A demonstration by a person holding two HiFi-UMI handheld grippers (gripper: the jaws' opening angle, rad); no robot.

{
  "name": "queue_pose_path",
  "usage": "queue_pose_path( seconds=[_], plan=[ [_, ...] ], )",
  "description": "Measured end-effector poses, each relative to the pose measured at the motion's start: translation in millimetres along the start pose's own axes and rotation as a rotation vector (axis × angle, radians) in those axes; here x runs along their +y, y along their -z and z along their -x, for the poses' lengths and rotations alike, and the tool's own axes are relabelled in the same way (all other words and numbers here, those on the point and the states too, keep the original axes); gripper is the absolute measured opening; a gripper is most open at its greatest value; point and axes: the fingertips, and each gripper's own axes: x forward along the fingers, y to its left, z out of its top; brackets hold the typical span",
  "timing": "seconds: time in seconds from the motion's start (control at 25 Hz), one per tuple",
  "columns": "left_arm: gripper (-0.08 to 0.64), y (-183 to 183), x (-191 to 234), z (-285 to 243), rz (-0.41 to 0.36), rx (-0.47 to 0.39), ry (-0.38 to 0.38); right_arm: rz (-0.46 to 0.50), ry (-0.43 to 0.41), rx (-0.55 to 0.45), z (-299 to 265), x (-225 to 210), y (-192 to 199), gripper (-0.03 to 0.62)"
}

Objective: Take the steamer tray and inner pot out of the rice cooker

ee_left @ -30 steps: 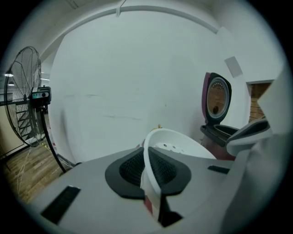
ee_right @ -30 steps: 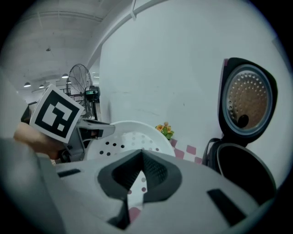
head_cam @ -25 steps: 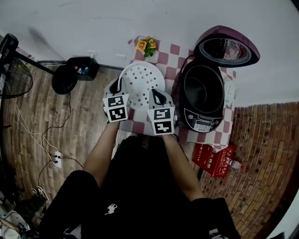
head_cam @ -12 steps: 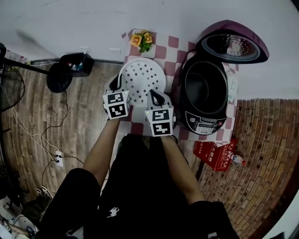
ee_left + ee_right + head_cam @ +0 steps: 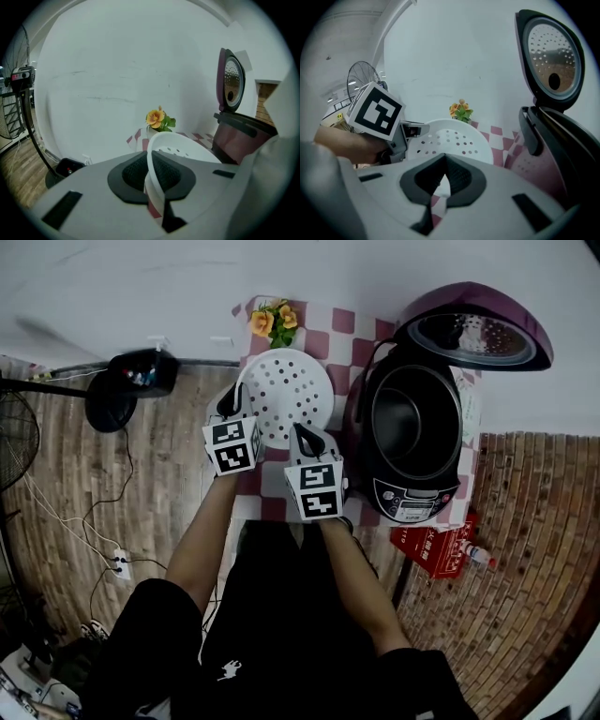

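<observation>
Head view: both grippers and the steamer tray (image 5: 286, 395) are lower over the checkered table (image 5: 352, 324) than a second ago, and the tray is now closer to the flowers (image 5: 270, 320). The left gripper (image 5: 232, 401) is clamped on the tray's left rim and the right gripper (image 5: 305, 435) on its near rim. Each gripper view shows the white rim pinched between the pads. The inner pot (image 5: 412, 423) sits in the rice cooker (image 5: 417, 498), just right of the tray, with the lid (image 5: 478, 334) standing open behind. A red box (image 5: 427, 549) lies by the table's near right corner, and a fan base (image 5: 111, 399) stands on the floor to the left.
</observation>
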Motion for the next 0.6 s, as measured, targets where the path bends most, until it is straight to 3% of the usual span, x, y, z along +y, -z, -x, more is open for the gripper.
queue_pose_path(
  seconds=[0.6],
  plan=[
    [0.025,35,-5,-7,0.009,0.093,0.017,-0.031,0.008,0.028,-6,-6,13,0.002]
  ],
)
